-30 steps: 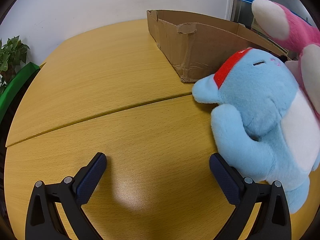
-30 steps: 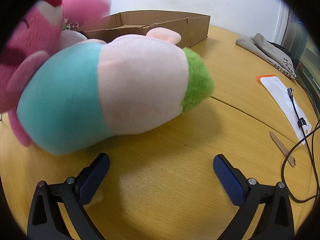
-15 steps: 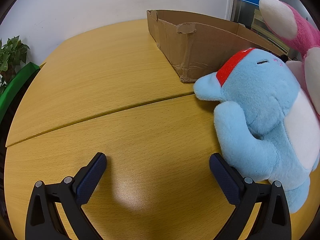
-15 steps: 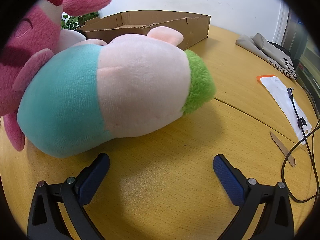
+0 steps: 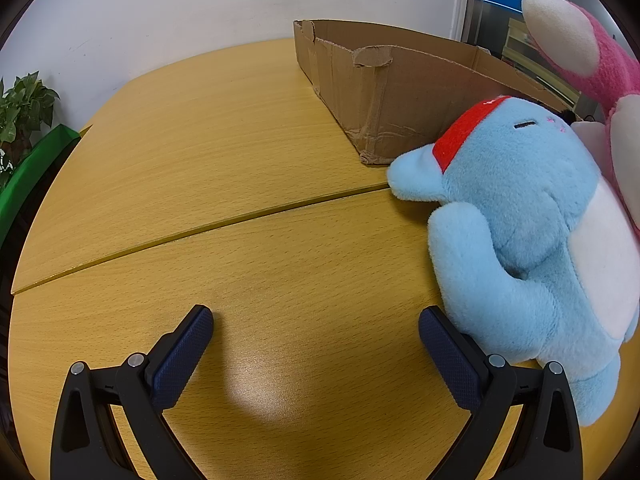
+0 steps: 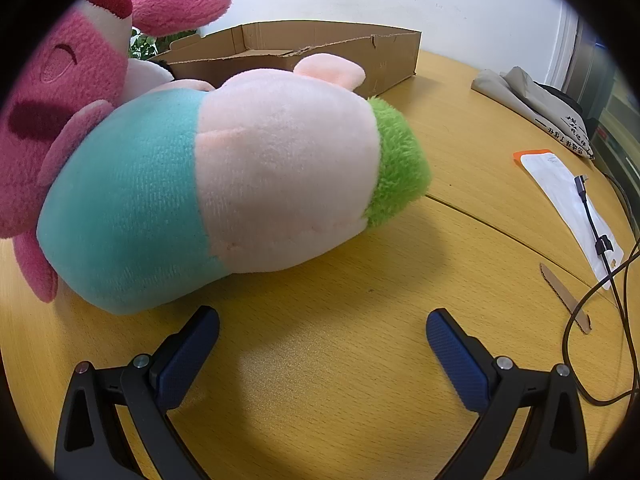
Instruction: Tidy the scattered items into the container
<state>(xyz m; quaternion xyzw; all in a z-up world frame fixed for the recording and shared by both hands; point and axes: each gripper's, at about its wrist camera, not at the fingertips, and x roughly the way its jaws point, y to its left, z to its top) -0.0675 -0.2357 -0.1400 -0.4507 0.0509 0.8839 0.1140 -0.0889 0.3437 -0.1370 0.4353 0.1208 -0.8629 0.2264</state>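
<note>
A light blue plush with a red band and white belly lies on the wooden table, right of my open, empty left gripper; its side touches the right finger. A pink plush rises behind it. The cardboard box stands open beyond. In the right wrist view, a teal, pink and green plush lies just ahead of my open, empty right gripper. The pink plush stands at its left and the cardboard box is behind.
A green plant and green board stand past the table's left edge. At the right in the right wrist view lie a grey cloth, a white pouch, a black cable and a cardboard strip.
The pink plush has shifted and settled into sharper view beside the other plush toys. Both grippers stay open and have hardly moved.
</note>
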